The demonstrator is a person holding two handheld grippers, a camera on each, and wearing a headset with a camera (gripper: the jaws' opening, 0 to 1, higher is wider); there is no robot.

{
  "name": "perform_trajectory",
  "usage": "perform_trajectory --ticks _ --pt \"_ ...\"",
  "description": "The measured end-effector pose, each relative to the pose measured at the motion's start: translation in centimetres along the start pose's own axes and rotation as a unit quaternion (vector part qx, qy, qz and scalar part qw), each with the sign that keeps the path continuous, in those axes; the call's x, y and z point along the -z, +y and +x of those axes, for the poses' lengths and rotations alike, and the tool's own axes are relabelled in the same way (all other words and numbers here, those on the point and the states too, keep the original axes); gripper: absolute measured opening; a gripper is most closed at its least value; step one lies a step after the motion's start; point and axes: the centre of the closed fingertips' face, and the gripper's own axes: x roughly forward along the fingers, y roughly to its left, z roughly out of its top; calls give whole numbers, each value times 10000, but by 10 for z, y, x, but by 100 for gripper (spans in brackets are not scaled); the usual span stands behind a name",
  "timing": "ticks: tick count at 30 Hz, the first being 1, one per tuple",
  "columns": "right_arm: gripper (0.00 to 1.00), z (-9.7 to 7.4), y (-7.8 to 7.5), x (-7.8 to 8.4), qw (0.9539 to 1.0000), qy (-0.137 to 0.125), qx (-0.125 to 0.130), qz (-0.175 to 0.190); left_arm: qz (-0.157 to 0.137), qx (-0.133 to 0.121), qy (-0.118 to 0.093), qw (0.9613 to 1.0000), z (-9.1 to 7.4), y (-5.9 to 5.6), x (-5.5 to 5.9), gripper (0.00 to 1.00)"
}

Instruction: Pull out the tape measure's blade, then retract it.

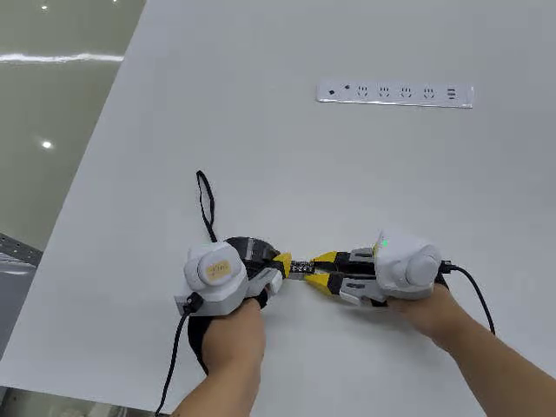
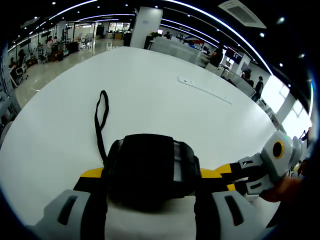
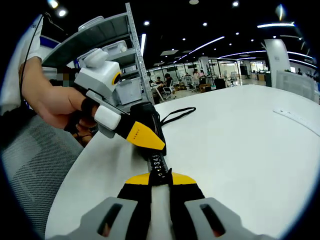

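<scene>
A black tape measure (image 2: 150,170) with a black wrist strap (image 2: 100,120) sits clamped between the yellow-tipped jaws of my left gripper (image 1: 276,268), which is shut on its body. A short length of blade (image 3: 158,167) with printed numbers runs out of the case (image 3: 150,117) toward my right gripper (image 3: 159,176), shut on the blade's end. In the head view the blade (image 1: 301,268) bridges a small gap between the tape measure (image 1: 248,252) and the right gripper (image 1: 321,269), low on the white table (image 1: 347,174).
A white power strip (image 1: 395,93) lies flat at the far right of the table. The strap (image 1: 206,201) trails away behind the left gripper. The table's left edge (image 1: 95,139) drops to a shiny floor. Cables run back from both grippers.
</scene>
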Motion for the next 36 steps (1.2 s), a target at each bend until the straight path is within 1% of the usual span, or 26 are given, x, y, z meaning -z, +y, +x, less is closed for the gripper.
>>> perform_trajectory --ticks 19,20,21,26,32,36 --pt "11 18 2 -6 9999 19 -111 -42 -85 29 -1 10000 -1 0 0 69" --pt "11 18 2 -6 9999 21 -112 -95 -54 27 1 10000 -1 0 -1 69" --pt "11 18 2 -5 9999 21 -118 -67 -97 34 1 9999 -1 0 0 69" --pt "11 20 3 -7 9999 33 -136 -79 -103 43 6 9999 -1 0 0 69" --pt "11 29 5 -9 9997 49 -179 -126 -126 82 14 9999 -1 -1 -1 69" --pt "11 32 7 -11 9997 56 -205 -156 -142 96 17 9999 -1 -1 -1 69"
